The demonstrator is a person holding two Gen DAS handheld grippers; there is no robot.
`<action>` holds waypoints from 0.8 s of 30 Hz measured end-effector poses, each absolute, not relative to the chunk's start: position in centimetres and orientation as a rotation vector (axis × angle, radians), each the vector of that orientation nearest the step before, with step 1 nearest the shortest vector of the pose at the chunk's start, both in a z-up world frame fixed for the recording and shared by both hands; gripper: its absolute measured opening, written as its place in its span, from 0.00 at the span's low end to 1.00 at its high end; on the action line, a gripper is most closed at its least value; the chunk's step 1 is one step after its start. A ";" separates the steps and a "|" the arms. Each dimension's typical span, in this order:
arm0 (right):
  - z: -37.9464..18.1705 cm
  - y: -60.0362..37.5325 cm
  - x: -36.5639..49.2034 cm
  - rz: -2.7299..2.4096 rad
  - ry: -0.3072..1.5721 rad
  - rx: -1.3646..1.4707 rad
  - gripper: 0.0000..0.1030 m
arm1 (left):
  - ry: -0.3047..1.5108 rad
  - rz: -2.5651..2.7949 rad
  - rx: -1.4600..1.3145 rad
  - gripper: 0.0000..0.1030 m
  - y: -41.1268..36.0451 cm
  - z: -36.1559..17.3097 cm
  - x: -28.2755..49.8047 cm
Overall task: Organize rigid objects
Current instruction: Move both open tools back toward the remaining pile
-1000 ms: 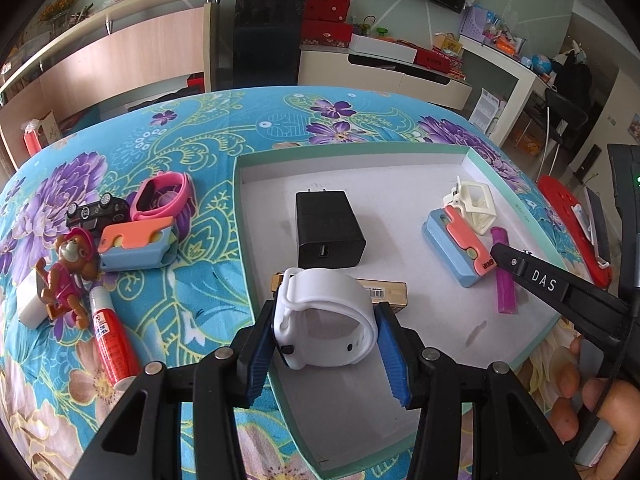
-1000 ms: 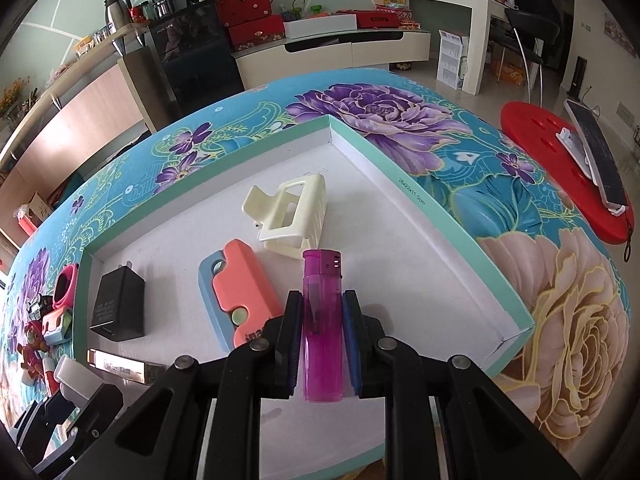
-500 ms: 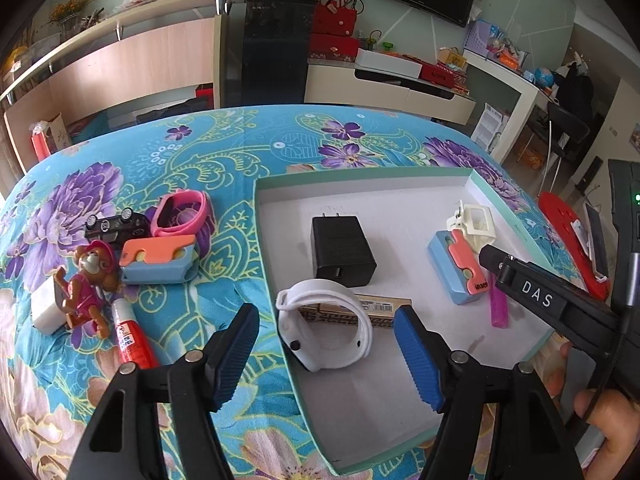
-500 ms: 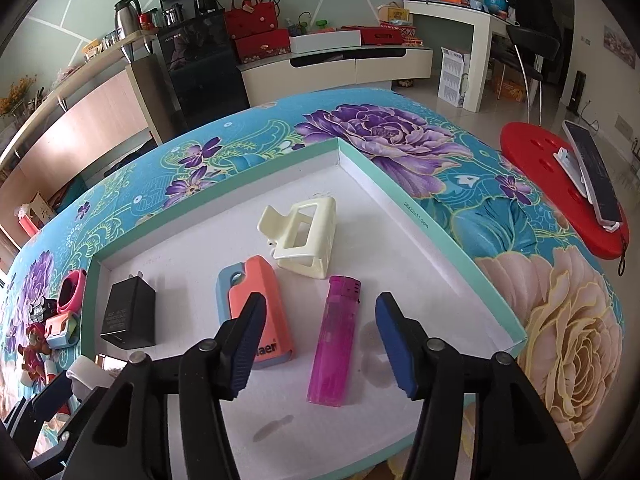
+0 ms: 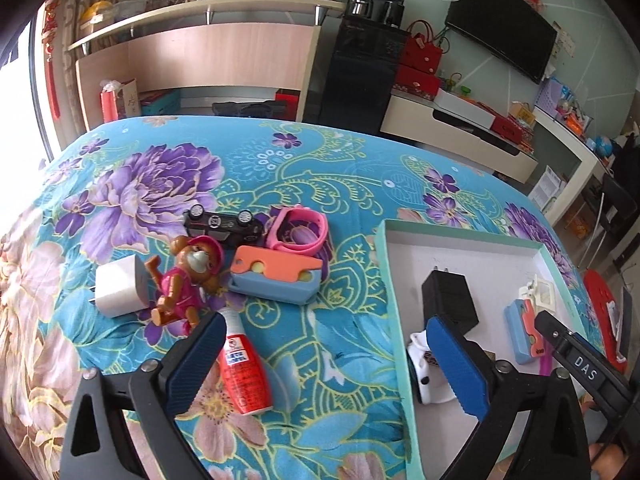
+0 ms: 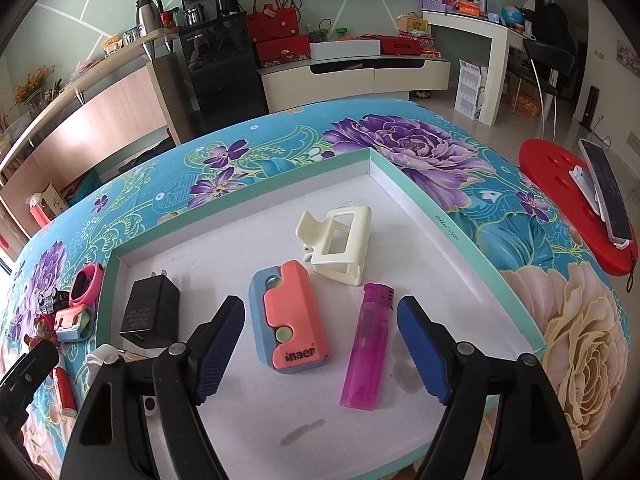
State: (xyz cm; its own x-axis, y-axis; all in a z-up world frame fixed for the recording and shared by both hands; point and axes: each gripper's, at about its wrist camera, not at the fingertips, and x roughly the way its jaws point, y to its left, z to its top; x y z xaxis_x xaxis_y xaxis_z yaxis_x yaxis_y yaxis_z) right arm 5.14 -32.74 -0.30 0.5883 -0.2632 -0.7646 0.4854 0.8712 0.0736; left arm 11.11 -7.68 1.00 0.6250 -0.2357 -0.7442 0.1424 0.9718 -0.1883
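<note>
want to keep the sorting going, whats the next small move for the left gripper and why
Probably lower the open left gripper onto the red tube: it lies loose on the tablecloth between the fingers, outside the tray.

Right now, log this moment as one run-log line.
left gripper: open, over tablecloth items | right gripper: open, over tray | in tray: purple lighter, white watch | red tube: outside
</note>
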 end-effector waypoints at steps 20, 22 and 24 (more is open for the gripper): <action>1.2 -23.2 7.3 -0.182 0.761 0.110 0.90 | 0.868 0.032 -0.191 1.00 -1.7 0.0 12.3; 1.4 -22.5 7.4 -0.162 0.753 0.105 0.90 | 0.870 0.030 -0.199 1.00 -1.5 0.0 12.3; 1.4 -22.1 7.5 -0.135 0.750 0.115 0.90 | 0.867 0.031 -0.206 1.00 -1.1 0.1 12.3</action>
